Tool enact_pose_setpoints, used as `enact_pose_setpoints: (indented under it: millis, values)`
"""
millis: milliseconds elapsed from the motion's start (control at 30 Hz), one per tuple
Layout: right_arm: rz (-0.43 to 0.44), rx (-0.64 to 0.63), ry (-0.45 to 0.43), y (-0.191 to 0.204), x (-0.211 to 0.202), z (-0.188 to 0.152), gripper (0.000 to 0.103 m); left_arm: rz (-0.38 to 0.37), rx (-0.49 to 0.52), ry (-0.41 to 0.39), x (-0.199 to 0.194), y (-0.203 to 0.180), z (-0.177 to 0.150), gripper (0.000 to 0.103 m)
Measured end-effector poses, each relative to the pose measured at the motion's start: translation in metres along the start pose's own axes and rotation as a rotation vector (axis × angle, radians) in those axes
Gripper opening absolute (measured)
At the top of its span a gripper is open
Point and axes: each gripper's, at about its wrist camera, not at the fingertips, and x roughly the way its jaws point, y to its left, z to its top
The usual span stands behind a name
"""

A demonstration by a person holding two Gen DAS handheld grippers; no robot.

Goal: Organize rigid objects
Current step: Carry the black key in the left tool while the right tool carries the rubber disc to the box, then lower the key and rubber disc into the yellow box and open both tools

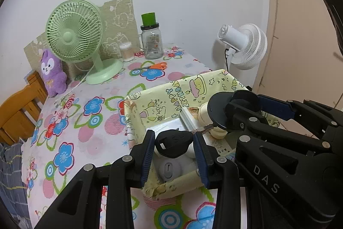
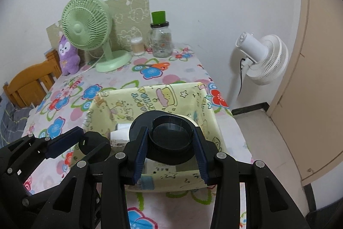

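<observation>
My left gripper [image 1: 173, 137] is shut on a small black plug-shaped piece [image 1: 173, 144], held over the near end of a yellow cartoon-print storage box [image 1: 150, 104]. My right gripper [image 2: 171, 132] is shut on a dark round disc with a raised cup [image 2: 170, 136], also over the box [image 2: 150, 98]. In the left wrist view, the right gripper [image 1: 242, 109] and its disc [image 1: 218, 109] hang over the box's right side. In the right wrist view, the left gripper [image 2: 85, 147] sits at the lower left. Inside the box lie a grey rounded item [image 1: 169, 169], white flat packs [image 1: 169, 125] and a cream bottle [image 1: 203, 113].
The box stands on a table with a floral cloth [image 1: 85, 121]. At the back are a green desk fan [image 1: 75, 35], a purple plush toy [image 1: 51, 72], a glass jar with a green lid [image 1: 151, 40], a swab tub [image 1: 126, 52] and orange scissors [image 1: 154, 66]. A white floor fan [image 2: 263, 57] stands right, a wooden chair [image 2: 30, 87] left.
</observation>
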Motion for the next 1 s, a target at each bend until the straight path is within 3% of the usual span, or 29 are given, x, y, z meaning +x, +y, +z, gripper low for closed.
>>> enact_pose_setpoints:
  millis: [1000]
  values:
    - [0.0,0.004,0.098,-0.011,0.057,0.006,0.044,0.042,-0.025,0.113,0.06,0.002,0.01,0.038]
